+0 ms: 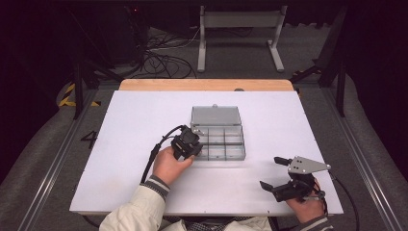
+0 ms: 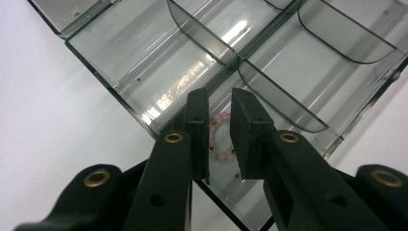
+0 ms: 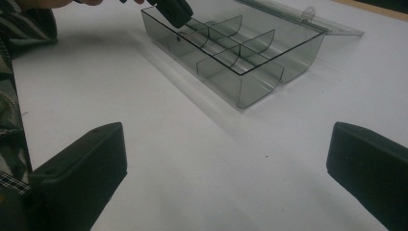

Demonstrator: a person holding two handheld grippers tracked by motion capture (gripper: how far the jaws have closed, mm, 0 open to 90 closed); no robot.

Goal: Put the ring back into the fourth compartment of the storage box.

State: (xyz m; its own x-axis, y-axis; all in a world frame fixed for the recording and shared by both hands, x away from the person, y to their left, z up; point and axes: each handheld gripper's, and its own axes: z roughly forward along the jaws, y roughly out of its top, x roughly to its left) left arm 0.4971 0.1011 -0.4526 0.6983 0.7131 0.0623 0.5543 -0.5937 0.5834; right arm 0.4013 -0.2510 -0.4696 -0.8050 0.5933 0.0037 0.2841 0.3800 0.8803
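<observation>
A clear grey compartment box [image 1: 219, 142] lies in the middle of the white table with its lid [image 1: 215, 115] folded open behind it. My left gripper [image 1: 192, 143] hangs over the box's near-left compartment [image 2: 226, 173]. Its jaws stand a narrow gap apart, and a small ring of pink beads [image 2: 222, 137] with gold spacers sits between them, touching both pads. The left jaw hides part of the ring. Near the table's front right edge, my right gripper [image 1: 272, 172] is open wide over bare table, pointing towards the box [image 3: 231, 48]; its fingers [image 3: 82, 168] hold nothing.
The box's other compartments [image 2: 332, 72] look empty. The white table top [image 1: 134, 144] reaches a wooden strip [image 1: 207, 85] at the back. Cables and a metal stand [image 1: 240, 29] lie on the floor beyond it. A sleeve [image 3: 9, 72] shows at the left of the right gripper view.
</observation>
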